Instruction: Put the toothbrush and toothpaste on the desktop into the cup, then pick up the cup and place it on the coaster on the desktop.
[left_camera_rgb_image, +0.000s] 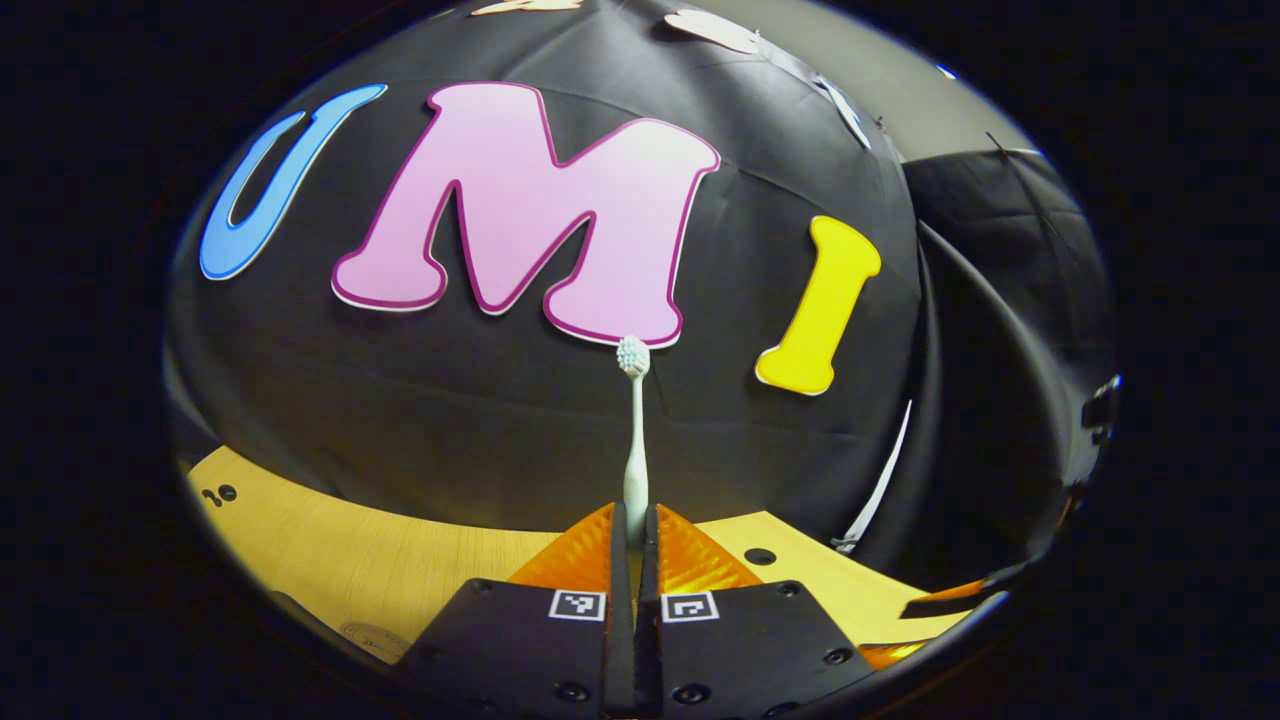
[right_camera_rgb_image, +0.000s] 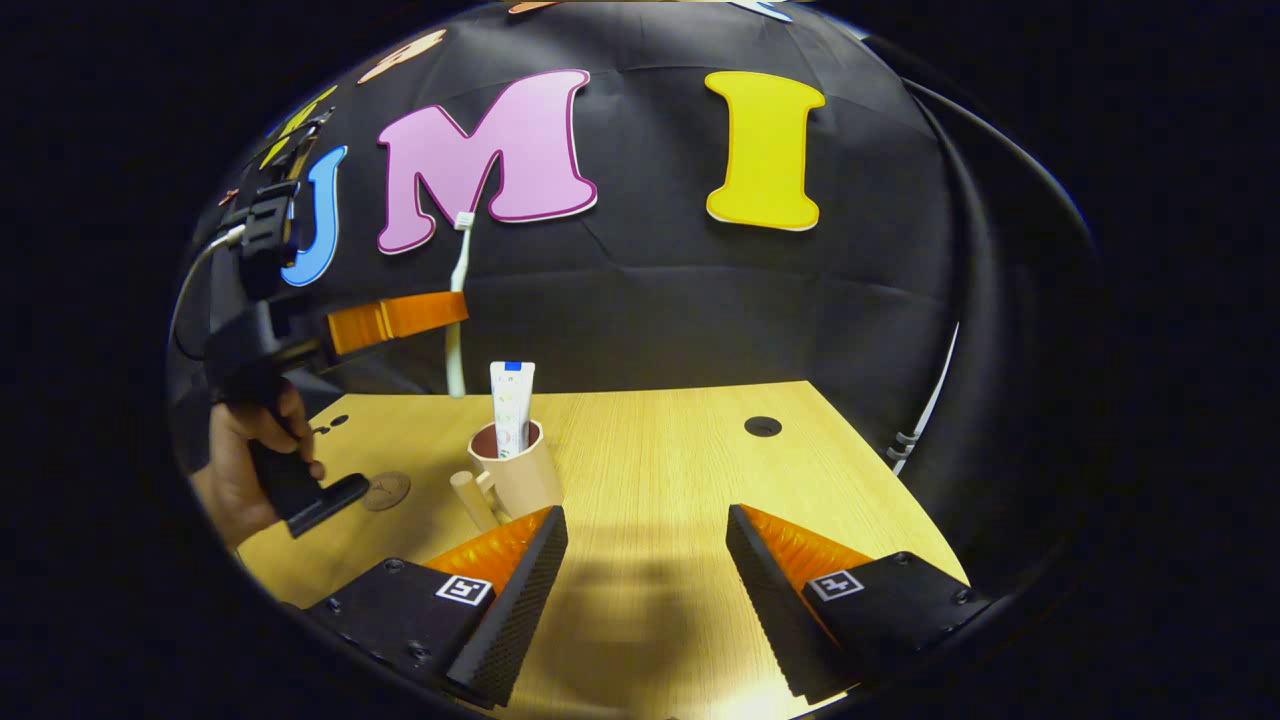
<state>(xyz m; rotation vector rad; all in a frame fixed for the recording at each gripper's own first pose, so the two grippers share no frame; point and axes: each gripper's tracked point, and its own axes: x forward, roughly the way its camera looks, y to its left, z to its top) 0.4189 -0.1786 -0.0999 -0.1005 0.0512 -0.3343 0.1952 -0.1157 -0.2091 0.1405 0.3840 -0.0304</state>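
- In the left gripper view, my left gripper (left_camera_rgb_image: 634, 525) sits at the bottom centre of the frame, its fingers pinching the toothbrush (left_camera_rgb_image: 634, 430) by the lower handle.
- The toothbrush stands upright out of that pinch, bristle head at the top, near the centre of the frame against the black booth wall (left_camera_rgb_image: 400, 420).
- The wooden desktop (left_camera_rgb_image: 380, 560) shows as a band across the lower part of that view, below and behind my fingers.
- In the right gripper view, I see the same left gripper (right_camera_rgb_image: 452, 310) at the left of the frame, raised above the desktop (right_camera_rgb_image: 660, 470), with a hand (right_camera_rgb_image: 240, 470) on its grip at the lower left.
- There the toothbrush (right_camera_rgb_image: 457, 300) hangs upright, its lower end above and just left of the cup (right_camera_rgb_image: 515, 475), apart from it.
- The cup stands on the desktop left of centre, handle toward the lower left, with the toothpaste (right_camera_rgb_image: 511, 405) standing upright inside it.
- The coaster (right_camera_rgb_image: 386, 490) lies flat on the desktop to the left of the cup, near the hand.
- My right gripper (right_camera_rgb_image: 646, 530) is at the bottom of its view with fingers spread wide, holding nothing; its left finger sits just in front of the cup.
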